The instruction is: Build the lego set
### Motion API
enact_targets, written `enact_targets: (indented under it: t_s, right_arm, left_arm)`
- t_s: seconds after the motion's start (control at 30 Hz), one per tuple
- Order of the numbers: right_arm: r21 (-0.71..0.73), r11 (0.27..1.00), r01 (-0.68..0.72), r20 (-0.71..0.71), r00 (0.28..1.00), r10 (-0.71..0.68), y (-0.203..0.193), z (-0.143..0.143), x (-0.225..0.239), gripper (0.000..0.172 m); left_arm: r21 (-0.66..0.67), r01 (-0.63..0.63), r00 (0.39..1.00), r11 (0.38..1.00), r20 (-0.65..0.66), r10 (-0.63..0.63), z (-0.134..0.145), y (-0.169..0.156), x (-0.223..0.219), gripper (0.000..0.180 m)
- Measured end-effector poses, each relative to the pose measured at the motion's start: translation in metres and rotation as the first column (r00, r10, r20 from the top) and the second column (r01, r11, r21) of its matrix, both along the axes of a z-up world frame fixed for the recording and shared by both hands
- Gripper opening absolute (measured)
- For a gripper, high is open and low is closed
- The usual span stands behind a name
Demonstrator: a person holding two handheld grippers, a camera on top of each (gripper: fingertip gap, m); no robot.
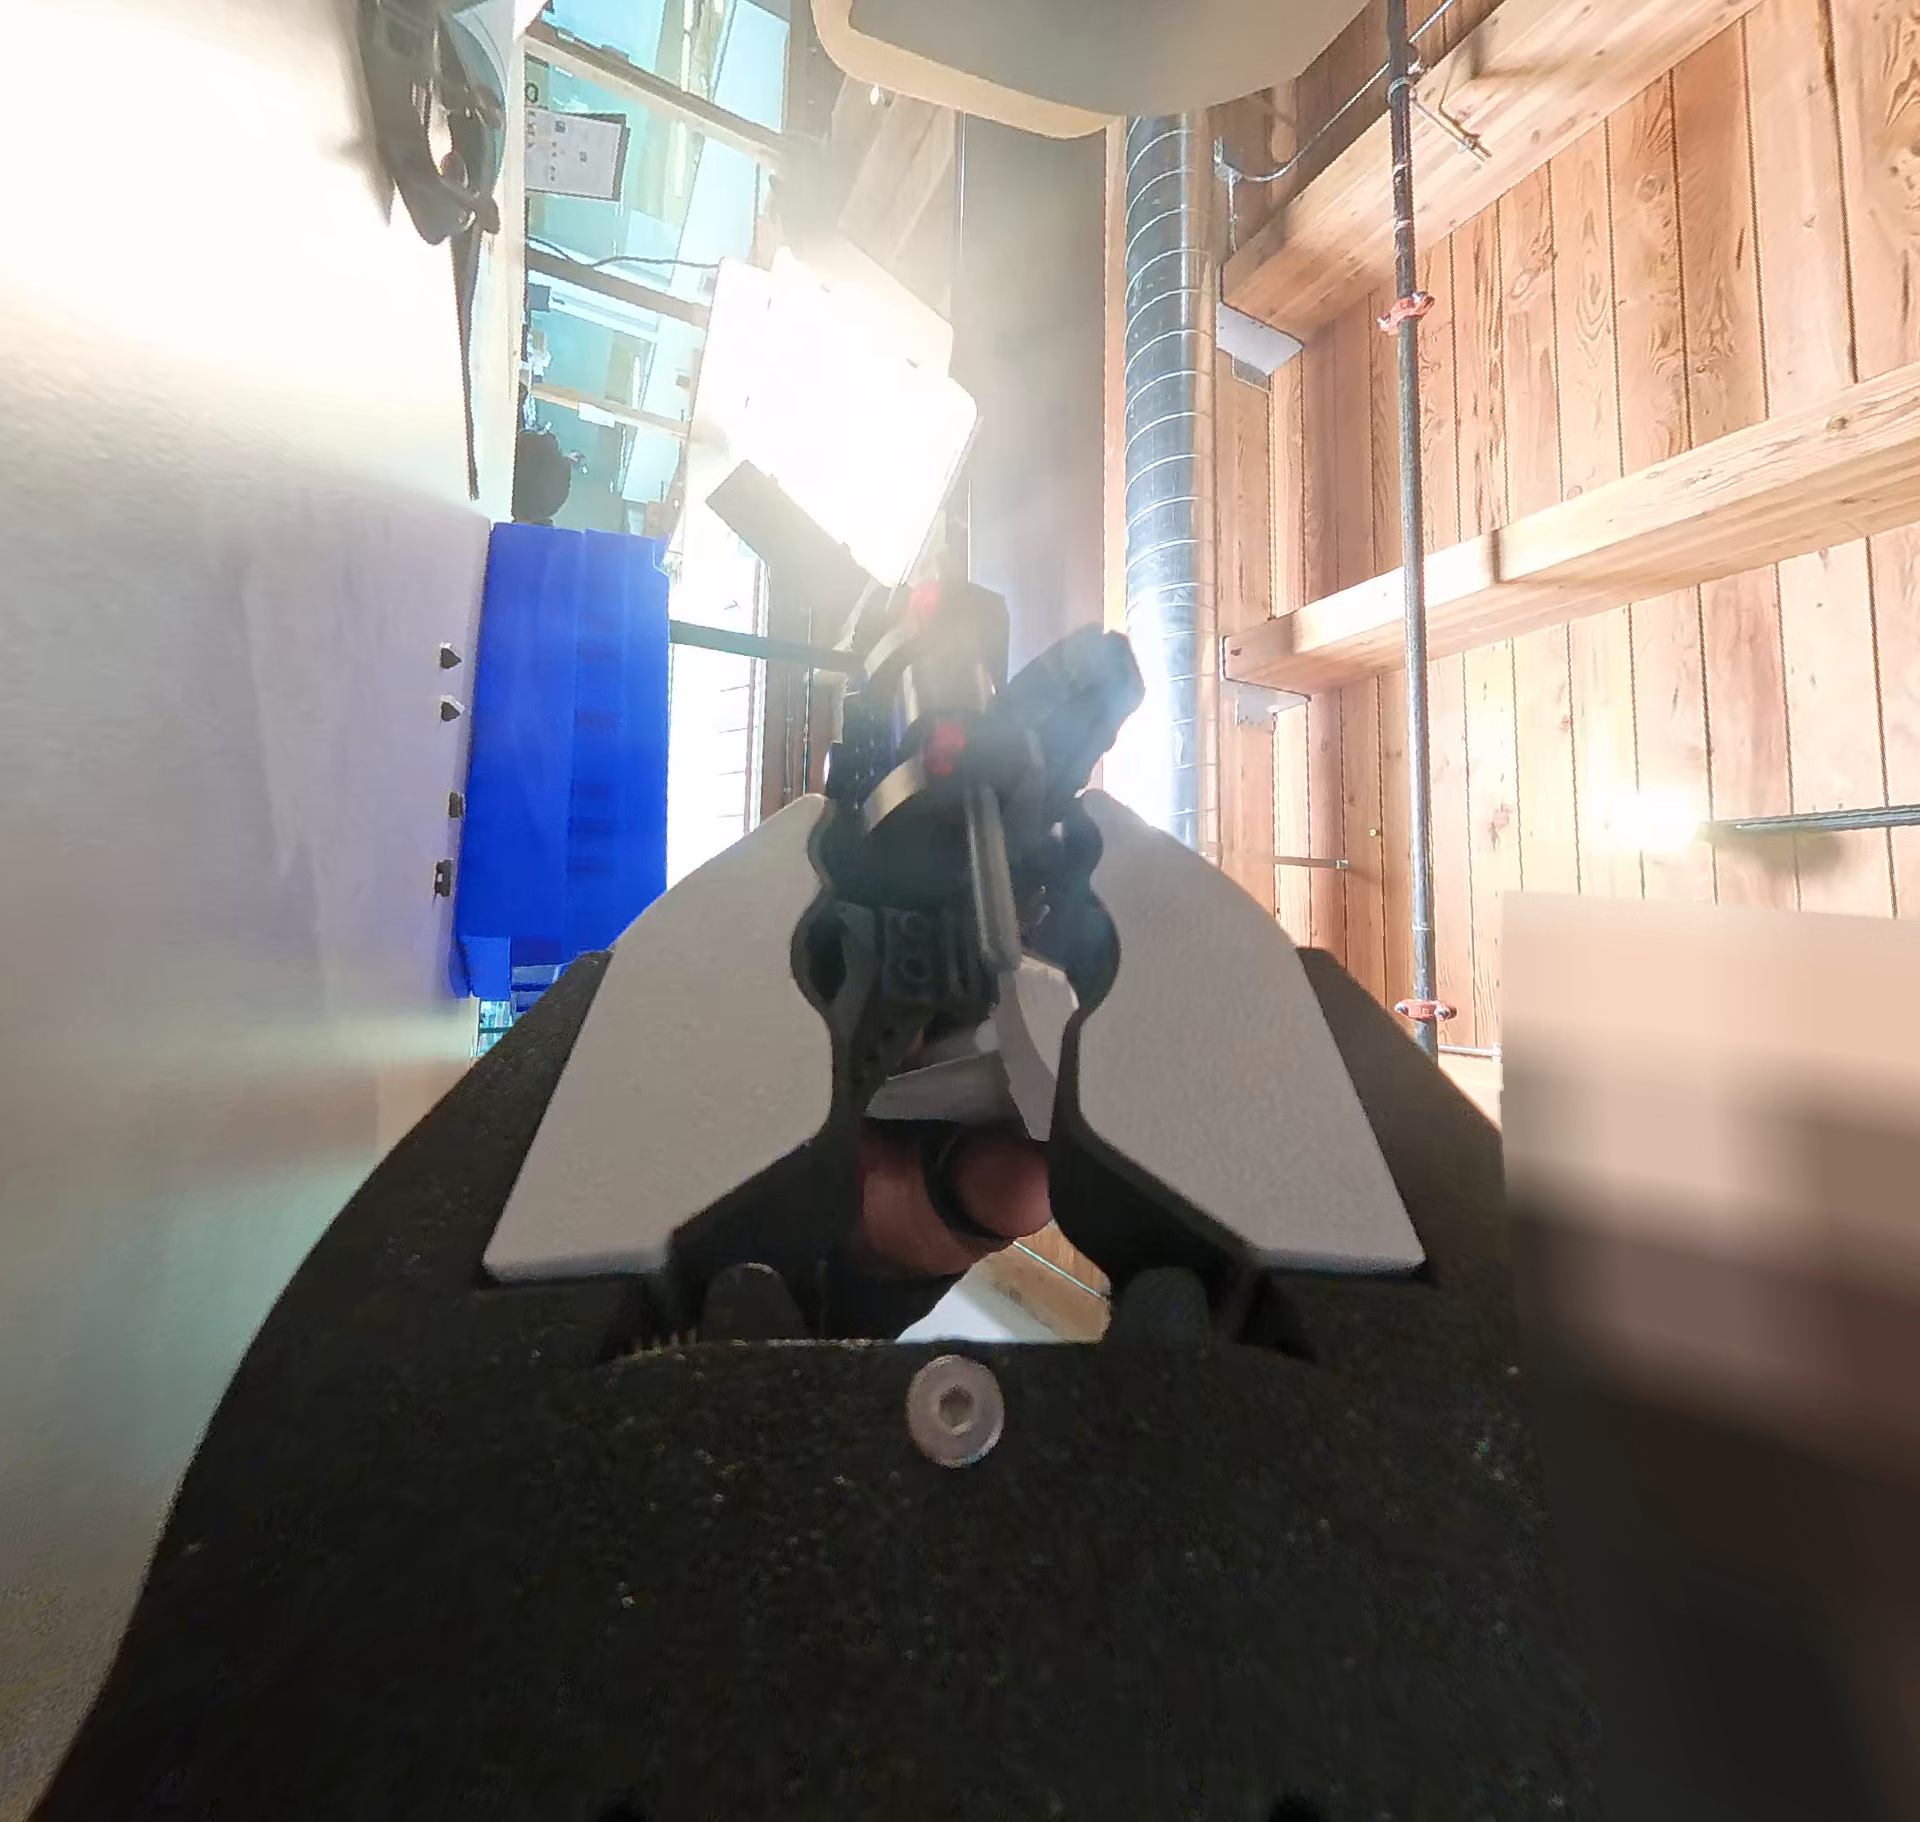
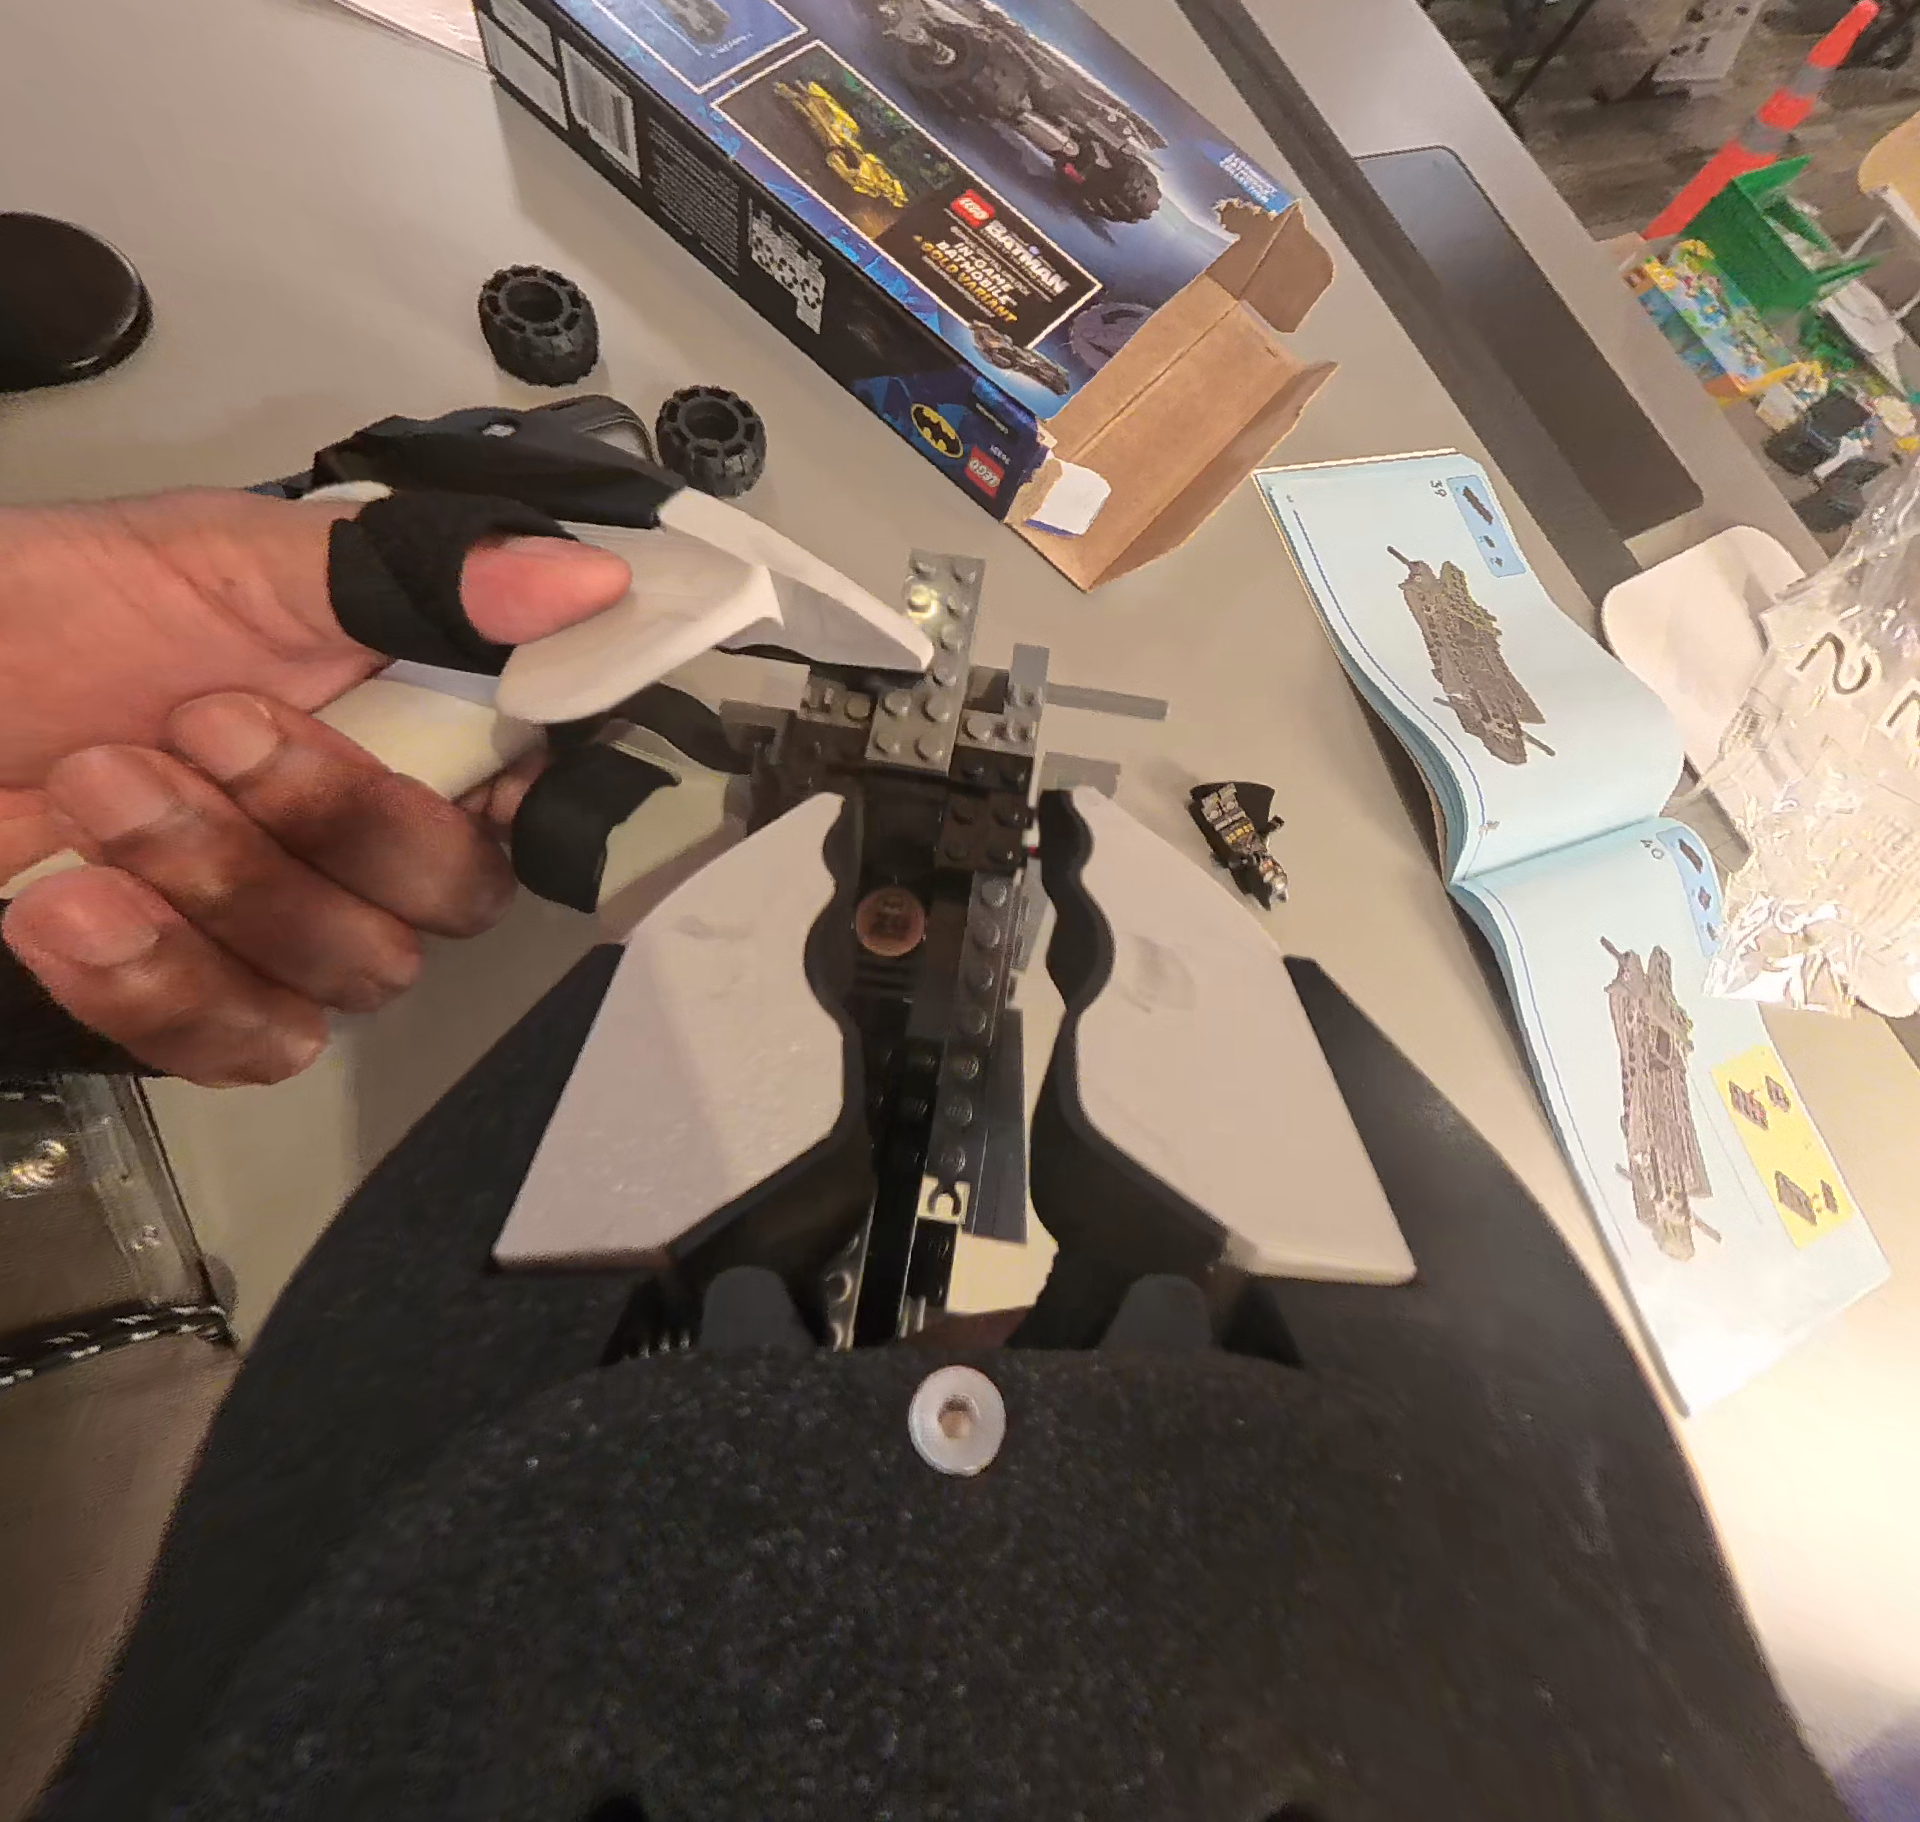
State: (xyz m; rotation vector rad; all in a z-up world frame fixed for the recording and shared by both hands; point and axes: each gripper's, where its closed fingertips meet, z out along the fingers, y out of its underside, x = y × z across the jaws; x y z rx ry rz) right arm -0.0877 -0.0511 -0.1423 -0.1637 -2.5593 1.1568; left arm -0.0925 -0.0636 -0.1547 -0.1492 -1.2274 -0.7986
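Between the right gripper's spread fingers, at frame centre, lies a dark grey and black brick model. Its right pad meets a black brick; the left side is too dark to show contact, so no pinch is plain. Just above, the left gripper, held by a hand, clamps the model's far end, with 1 white finger lying over a grey plate.

On the table, a minifigure lies to the right and an open booklet beyond it. At upper left are 2 tyres, with a box above.

The model looks light and stiff, but its bricks could likely snap apart. The thick central body seems a safer hold than the thin projecting plates or rod.
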Motion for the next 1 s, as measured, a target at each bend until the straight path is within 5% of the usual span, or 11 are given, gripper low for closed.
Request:
enact_targets:
  t_s: [0.47, 1.0]
  right_arm:
    - [0.06, 0.995, 0.078, 0.054, 0.995, -0.082, 0.0, -0.018, 0.008, 0.065]
    - [0.152, 0.988, 0.002, 0.098, 0.995, -0.017, 0.004, -0.027, 0.011, 0.07]
  left_arm:
    - [-0.048, -0.082, 0.996, 0.995, 0.014, 0.083, -0.002, -0.011, -0.001, 0.04]
    - [-0.098, -0.169, 0.985, 0.981, 0.026, 0.173, -0.005, -0.025, 0.004, 0.04]
